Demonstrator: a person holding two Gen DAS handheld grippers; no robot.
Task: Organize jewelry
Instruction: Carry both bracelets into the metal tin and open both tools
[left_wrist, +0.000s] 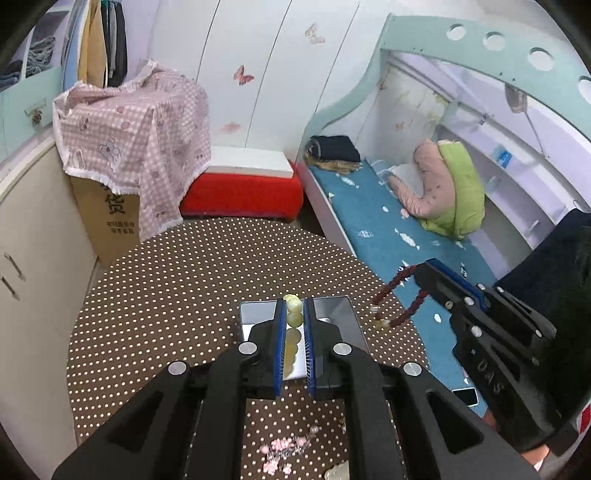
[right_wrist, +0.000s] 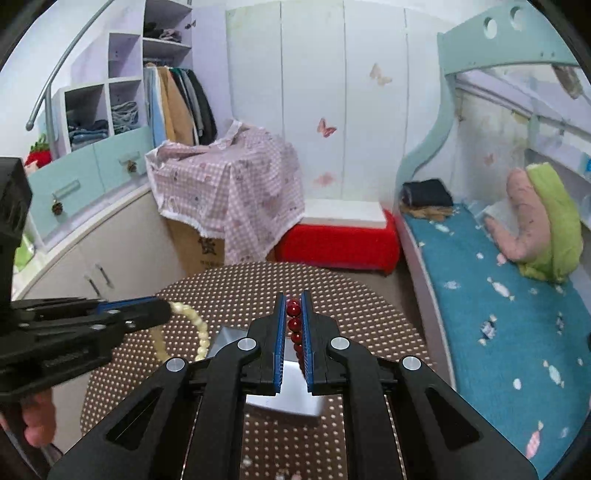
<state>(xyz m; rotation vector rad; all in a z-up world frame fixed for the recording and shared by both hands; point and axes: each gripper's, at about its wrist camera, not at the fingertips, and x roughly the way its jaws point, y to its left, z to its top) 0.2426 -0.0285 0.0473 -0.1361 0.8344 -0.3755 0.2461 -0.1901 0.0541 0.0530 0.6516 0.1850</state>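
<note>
My left gripper (left_wrist: 294, 306) is shut on a cream-yellow bead bracelet (left_wrist: 293, 314) and holds it above a silver metal box (left_wrist: 340, 317) on the round dotted table (left_wrist: 177, 288). In the right wrist view the left gripper (right_wrist: 162, 314) is at the left with the cream bracelet (right_wrist: 197, 328) hanging from it. My right gripper (right_wrist: 294, 299) is shut on a dark red bead bracelet (right_wrist: 294, 325), above the silver box (right_wrist: 284, 402). In the left wrist view the right gripper (left_wrist: 421, 273) holds the red bracelet (left_wrist: 399, 299) hanging over the table's right edge.
Pink and white jewelry pieces (left_wrist: 284, 446) lie on the table near its front edge. A bed with a blue cover (left_wrist: 391, 229) runs along the right. A red bench (left_wrist: 243, 192) and a cloth-covered cardboard box (left_wrist: 125, 147) stand behind the table.
</note>
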